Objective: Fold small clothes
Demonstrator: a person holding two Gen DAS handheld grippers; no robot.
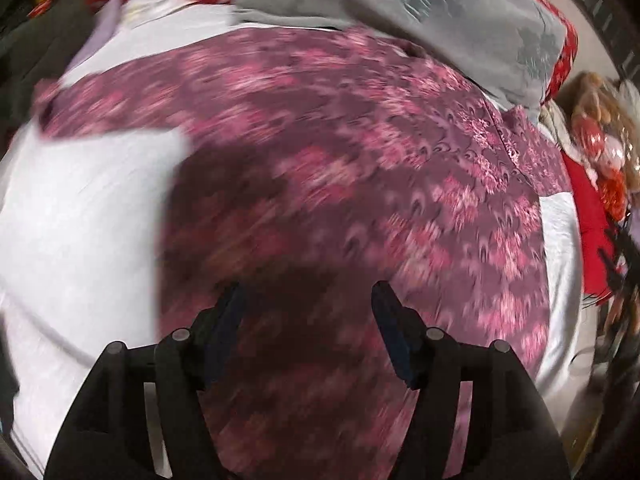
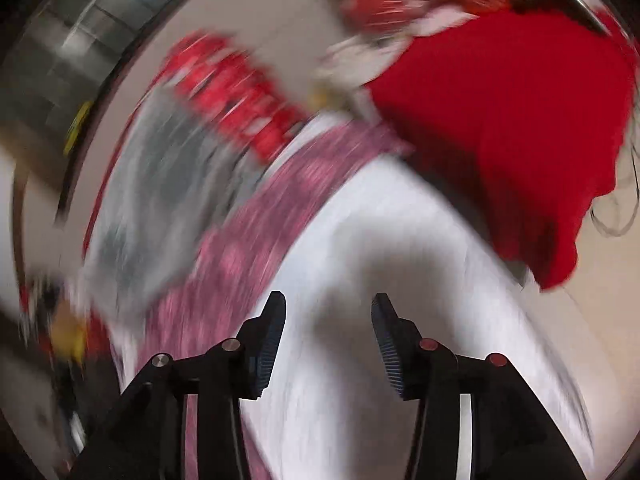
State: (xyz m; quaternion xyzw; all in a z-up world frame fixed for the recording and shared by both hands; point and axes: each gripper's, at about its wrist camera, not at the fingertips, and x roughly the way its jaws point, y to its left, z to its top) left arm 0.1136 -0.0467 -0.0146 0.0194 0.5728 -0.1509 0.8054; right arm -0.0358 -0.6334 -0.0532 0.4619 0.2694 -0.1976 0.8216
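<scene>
Across the centre of the left wrist view: a pink patterned garment (image 1: 340, 168) spread flat on white cloth (image 1: 80, 220), beneath a grey garment (image 1: 420, 12) at upper right. Low in frame, left gripper (image 1: 308, 300) released, jaws apart, nothing between. Low centre of the blurred right wrist view: right gripper (image 2: 328, 312) likewise released over white cloth (image 2: 360, 360); pink garment (image 2: 240, 248) at left, red cloth (image 2: 500, 120) upper right.

Maroon garment (image 1: 340, 168) with pink floral print, spread apparently flat over white sheet (image 1: 80, 220); blurred.
</scene>
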